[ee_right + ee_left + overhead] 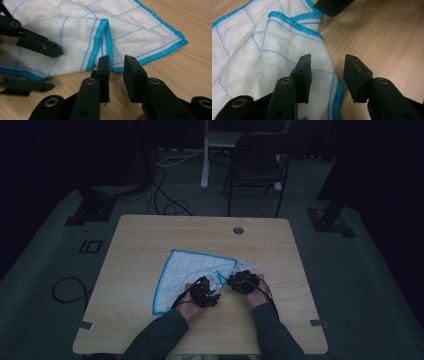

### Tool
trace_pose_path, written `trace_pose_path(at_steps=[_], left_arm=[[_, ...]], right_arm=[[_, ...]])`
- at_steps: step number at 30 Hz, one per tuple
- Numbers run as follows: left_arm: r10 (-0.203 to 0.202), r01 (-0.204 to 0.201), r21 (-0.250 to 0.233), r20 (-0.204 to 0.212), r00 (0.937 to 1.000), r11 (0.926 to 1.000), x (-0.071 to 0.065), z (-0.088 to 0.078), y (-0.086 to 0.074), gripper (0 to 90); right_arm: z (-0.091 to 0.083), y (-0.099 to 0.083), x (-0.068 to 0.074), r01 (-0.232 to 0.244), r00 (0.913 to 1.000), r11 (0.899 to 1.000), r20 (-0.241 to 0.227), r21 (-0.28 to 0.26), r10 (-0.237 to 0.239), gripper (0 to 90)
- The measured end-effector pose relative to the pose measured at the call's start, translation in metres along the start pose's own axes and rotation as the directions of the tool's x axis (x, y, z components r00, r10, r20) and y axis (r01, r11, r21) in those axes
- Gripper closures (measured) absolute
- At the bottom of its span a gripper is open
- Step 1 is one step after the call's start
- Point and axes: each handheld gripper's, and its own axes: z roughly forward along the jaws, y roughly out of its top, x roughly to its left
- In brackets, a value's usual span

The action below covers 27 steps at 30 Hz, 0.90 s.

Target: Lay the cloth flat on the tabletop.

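The room is dim, its far side lost in near-black. A light wooden table with rounded corners stands on a grey carpeted floor; a round grommet sits near its far edge. Behind it stands a dark folding chair, beside a white post. Black cables trail over the floor, and another loops left of the table. Dark stand feet rest at both sides.

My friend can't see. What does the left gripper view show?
A white cloth with bright blue stitched edges lies rumpled on a wooden table. The left tool hovers open over the cloth's edge, its two black jaws apart and gripping nothing.
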Motion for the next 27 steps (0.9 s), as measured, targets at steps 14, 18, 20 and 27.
trace_pose_path(at_steps=[14,18,20,27], left_arm=[[-0.055,0.07,-0.083,0.171,0.9838,0.9941,0.003,-0.035,0.009,87.0],[-0.08,0.108,-0.112,0.227,0.9707,0.9878,0.007,-0.041,0.01,87.0],[-0.091,0.122,-0.119,0.234,0.968,0.9854,0.01,-0.042,0.009,87.0],[-0.13,0.158,-0.122,0.21,0.9689,0.9798,0.018,-0.04,0.005,86.6]], right_arm=[[-0.016,-0.009,-0.005,0.002,0.9998,1.0,0.021,-0.015,-0.001,74.8],[-0.017,-0.011,0.003,0.032,0.9995,0.999,-0.003,-0.022,-0.032,73.8],[-0.017,-0.01,0.006,0.044,0.9987,0.998,-0.024,-0.041,-0.045,73.4],[-0.026,-0.008,0.014,0.083,0.9904,0.99,-0.101,-0.112,-0.094,72.5]])
